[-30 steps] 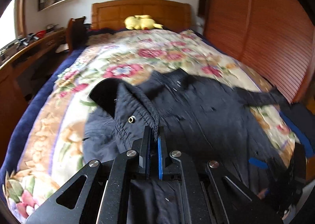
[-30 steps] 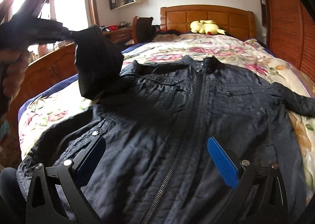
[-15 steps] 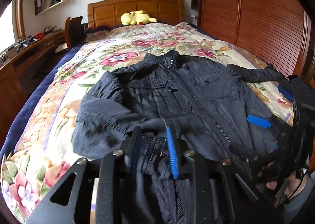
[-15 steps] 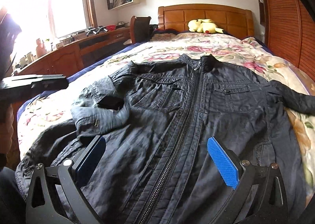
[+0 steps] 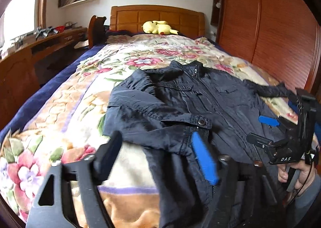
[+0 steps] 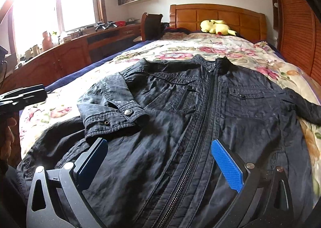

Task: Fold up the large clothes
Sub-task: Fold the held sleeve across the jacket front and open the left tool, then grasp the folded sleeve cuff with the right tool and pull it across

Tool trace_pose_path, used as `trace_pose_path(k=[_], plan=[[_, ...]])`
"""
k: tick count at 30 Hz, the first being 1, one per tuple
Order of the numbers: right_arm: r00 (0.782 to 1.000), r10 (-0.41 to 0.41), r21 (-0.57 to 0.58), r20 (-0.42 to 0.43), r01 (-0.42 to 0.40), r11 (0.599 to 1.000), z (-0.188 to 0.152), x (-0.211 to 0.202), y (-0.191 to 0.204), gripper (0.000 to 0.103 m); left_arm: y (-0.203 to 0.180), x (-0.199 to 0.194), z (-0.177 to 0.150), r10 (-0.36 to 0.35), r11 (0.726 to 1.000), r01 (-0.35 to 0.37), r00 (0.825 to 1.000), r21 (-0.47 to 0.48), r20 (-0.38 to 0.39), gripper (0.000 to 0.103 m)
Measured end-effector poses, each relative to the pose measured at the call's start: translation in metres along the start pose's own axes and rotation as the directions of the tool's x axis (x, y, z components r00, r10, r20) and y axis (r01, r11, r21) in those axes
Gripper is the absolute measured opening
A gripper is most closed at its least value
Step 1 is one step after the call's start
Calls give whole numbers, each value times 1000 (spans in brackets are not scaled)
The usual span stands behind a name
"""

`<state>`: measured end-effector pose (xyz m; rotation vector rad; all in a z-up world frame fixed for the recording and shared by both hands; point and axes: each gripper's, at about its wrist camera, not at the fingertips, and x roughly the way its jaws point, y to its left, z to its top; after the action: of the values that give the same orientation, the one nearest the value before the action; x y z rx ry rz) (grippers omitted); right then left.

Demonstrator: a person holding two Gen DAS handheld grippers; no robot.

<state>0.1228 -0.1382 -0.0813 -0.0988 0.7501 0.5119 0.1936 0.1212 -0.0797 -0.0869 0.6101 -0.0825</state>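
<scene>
**Dark Blue Jacket Lies Flat on the Flowery Bed**

Blue pads line the black metal fingers of both tongs. The left gripper point(image 5: 158, 157) has its jaws opening, and nothing is pinched between them; its right pad hangs just over the jacket's bottom hem. The right gripper point(image 6: 158, 165) has its jaws spread wide above the zipper point(image 6: 192, 143), not squeezing anything. White letters on the side of the right tongs read "DAS" point(image 5: 285, 159). A hand point(image 5: 297, 173) holds them from below.

The jacket point(image 6: 200, 107) is thin, crinkly cloth. It lies face up on the near half of the bed, closer to its right edge. It runs long-ways up the bed, with the collar point(image 6: 218, 63) pointing at the wooden headboard point(image 6: 218, 15) and the hem at the foot end. One sleeve is folded across the chest, so its cuff point(image 6: 120, 115) with a round metal snap lies on the front. The other sleeve point(image 6: 305, 105) sticks out toward the right edge of the bed.

The bedspread point(image 6: 200, 47) is soft, with pink flowers. A yellow plush toy point(image 6: 216, 27) lies by the headboard.
</scene>
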Motion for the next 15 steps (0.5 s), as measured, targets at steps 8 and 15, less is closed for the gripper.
trace_pose_path(k=[8, 15], plan=[[1000, 5, -25, -30, -6, 1000, 9, 8, 7, 103, 29, -15, 0, 31, 999, -30, 999, -38, 25, 81], [999, 10, -98, -46, -14, 995, 43, 19, 24, 103, 46, -31, 1, 46, 998, -43, 997, -53, 64, 81]])
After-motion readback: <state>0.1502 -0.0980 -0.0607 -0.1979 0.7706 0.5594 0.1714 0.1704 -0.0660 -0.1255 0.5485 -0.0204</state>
